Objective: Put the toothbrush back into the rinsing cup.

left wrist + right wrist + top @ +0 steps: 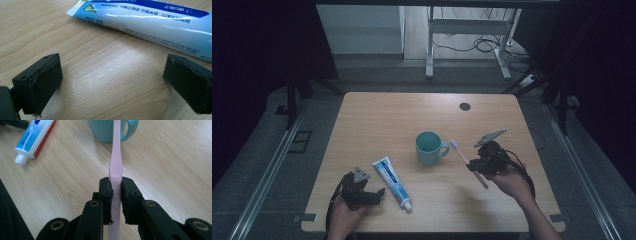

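We see the right claw (116, 195) clamped on the handle of a pink toothbrush (116, 152), its two jaws pressed against either side of the ribbed grip. In the high view this right claw (476, 162) is held above the desk (377, 115) at the right, with the toothbrush (464, 157) slanting through it, brush head up and near the handle of a teal mug (428, 147). In the right gripper view the shaft runs straight up across the mug (110, 130), whose handle loop shows just beside it.

The left claw (112, 82) stands wide, with bare wood grain between its jaws. Just beyond them lies a toothpaste tube (150, 22), flat on the desk. In the high view the left claw (374, 194) sits low at the left, close beside the tube (393, 181), whose white cap points toward the near edge. A dark round grommet (465, 106) marks the far side of the desk.
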Motion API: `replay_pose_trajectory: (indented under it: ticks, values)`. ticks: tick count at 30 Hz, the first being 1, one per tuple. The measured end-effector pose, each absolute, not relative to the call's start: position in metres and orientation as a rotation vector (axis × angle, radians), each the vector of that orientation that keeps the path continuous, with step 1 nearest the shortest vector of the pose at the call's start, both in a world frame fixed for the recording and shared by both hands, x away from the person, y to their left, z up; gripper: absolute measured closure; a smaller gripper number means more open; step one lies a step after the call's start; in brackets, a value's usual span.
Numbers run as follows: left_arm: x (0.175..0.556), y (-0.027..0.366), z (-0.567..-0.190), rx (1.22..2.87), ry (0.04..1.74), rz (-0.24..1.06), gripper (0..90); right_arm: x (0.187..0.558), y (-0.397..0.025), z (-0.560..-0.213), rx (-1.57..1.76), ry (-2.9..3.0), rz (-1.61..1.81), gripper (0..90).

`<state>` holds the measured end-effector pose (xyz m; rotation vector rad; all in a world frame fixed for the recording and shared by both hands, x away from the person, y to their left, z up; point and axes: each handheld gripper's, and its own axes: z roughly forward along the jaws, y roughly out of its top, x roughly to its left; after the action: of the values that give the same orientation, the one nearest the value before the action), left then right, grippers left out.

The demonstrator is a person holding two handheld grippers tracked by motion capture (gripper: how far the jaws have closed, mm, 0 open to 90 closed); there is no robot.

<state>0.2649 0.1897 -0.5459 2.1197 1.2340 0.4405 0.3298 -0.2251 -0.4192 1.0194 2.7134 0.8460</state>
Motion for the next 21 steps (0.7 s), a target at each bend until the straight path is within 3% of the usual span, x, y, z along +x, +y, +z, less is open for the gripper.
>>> replay_pose_trajectory:
  ticks: [21]
  values:
    - [0.265,0.190,-0.546,2.120,1.234,0.441,2.3,0.342,-0.208,-0.405,1.000,2.605,1.051,78.4]
